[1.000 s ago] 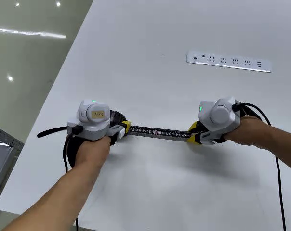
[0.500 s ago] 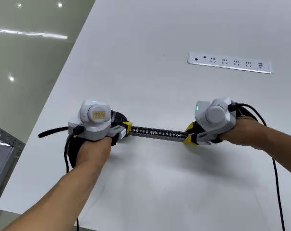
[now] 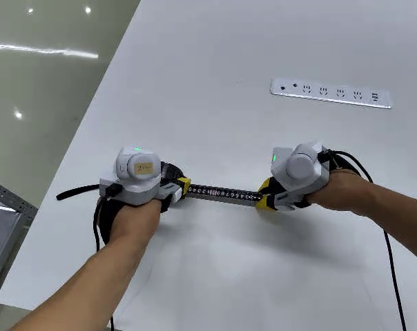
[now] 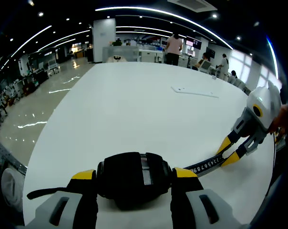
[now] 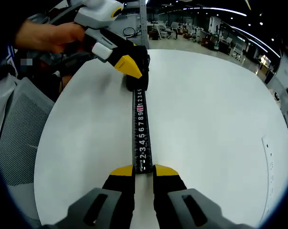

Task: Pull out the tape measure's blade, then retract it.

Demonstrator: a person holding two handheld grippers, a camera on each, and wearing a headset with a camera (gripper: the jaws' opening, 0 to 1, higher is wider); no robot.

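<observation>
The white workbench [image 3: 215,62] stretches ahead of you, with a power strip [image 3: 331,93] lying well apart from the work. In the head view you hold the blade [image 3: 222,194] drawn out low over the top, between the left gripper [image 3: 177,187] and the right gripper [image 3: 262,195]. In the left gripper view your jaws clamp the black case [image 4: 133,175], anchoring it against the pull. In the right gripper view your jaws pinch the blade's tip, likely so you can feed it back under control.
</observation>
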